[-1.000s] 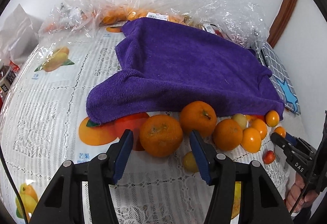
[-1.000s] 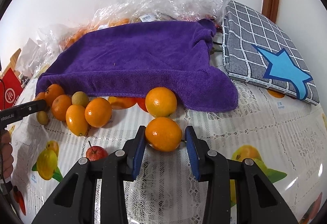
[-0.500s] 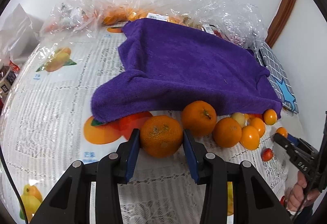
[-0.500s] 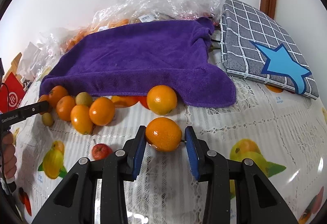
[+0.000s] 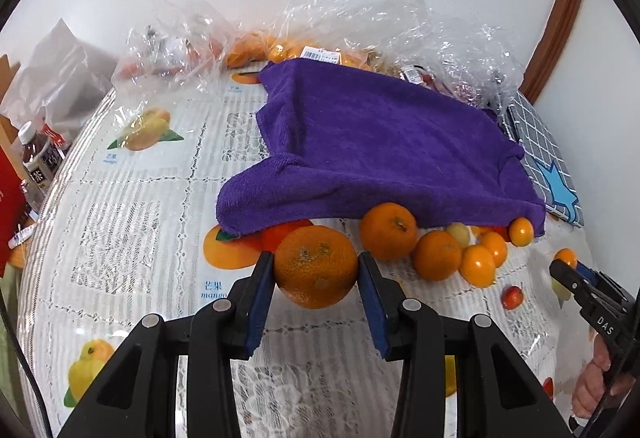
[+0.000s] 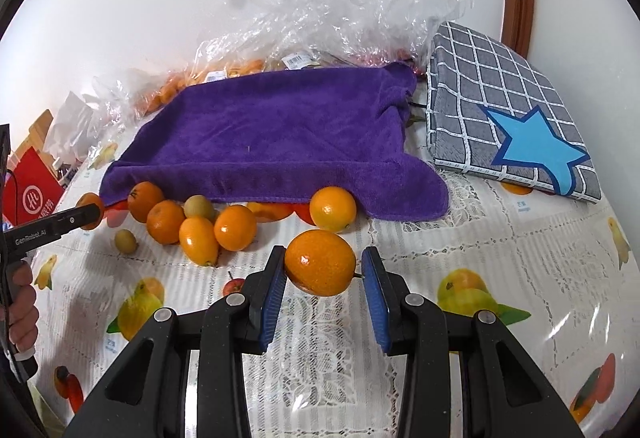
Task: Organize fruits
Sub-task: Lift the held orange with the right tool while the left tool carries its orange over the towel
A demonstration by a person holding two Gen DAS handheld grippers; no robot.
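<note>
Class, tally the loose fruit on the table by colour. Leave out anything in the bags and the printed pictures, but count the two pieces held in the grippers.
Orange fruit: 7
Yellow-green fruit: 2
Red fruit: 1
Total: 10

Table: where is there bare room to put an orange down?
Free: the tablecloth left of the purple towel, and the patch in front of the checked cushion. Crowded: the fruit pile along the towel's front edge, and the plastic bags behind.
</note>
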